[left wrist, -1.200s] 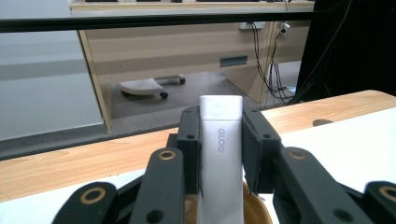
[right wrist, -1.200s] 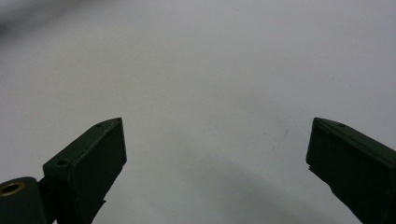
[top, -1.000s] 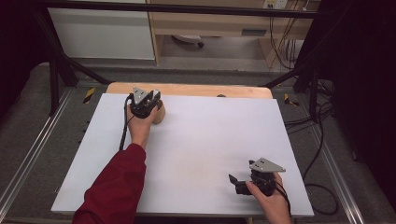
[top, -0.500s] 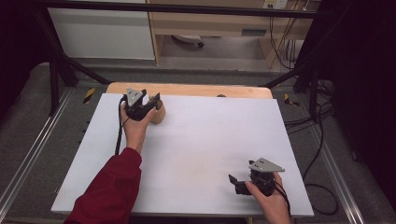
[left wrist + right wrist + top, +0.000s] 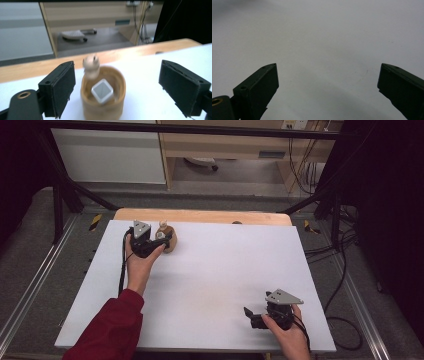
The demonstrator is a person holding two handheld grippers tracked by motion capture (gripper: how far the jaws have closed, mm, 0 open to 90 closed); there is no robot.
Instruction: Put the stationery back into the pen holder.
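A small round wooden holder [image 5: 102,100] stands at the far left of the white board, near its back edge [image 5: 169,242]. A white square tube [image 5: 102,93] sits inside it, and a little wooden figure [image 5: 91,66] perches on its far rim. My left gripper [image 5: 121,87] is open; its jaws have just been opening. The holder stands between them, nearer the left pad, and neither pad touches it. In the high view the left gripper [image 5: 164,238] sits just left of the holder. My right gripper [image 5: 248,316] rests open near the board's front right, its jaws [image 5: 327,92] over bare board.
The white board [image 5: 225,270] lies on a wooden table whose back edge [image 5: 200,215] shows behind it. Beyond are a cabinet [image 5: 110,155], cables [image 5: 345,245] at the right and black frame legs [image 5: 60,195] at the left.
The left gripper's jaws have spread apart and let go of the wooden holder. The left hand has drawn a little left and back. The right hand has not moved.
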